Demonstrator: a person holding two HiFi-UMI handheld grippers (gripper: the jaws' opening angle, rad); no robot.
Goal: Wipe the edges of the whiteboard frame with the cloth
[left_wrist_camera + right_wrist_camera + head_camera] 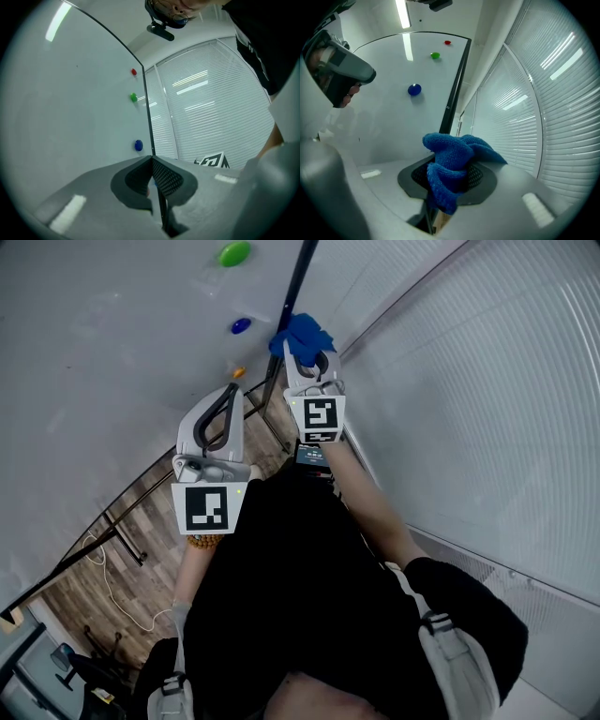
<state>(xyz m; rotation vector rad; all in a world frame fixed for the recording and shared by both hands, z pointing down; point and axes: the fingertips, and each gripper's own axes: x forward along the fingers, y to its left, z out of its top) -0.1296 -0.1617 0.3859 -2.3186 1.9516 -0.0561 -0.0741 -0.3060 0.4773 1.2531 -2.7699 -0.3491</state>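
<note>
Over a wood floor point(122, 559), my left gripper point(231, 395) hangs beside the whiteboard point(112, 334), its jaws pressed together on nothing. At the dark frame point(298, 282), my right gripper point(312, 360) pinches the blue cloth point(302, 332). It looks soft, light and floppy, best gripped bunched mid-fold. White blinds point(487, 381) wall the room's right.

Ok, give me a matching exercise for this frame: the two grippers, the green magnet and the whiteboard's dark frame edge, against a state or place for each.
1. left grey two-jaw gripper
2. right grey two-jaw gripper
3. round green magnet
4. dark whiteboard frame edge

A. between white board and slatted blinds
B. shut on fluffy blue cloth
C. shut, nothing between the jaws
D. stuck on the white board face

Pairs: 1-C, 2-B, 3-D, 4-A.
</note>
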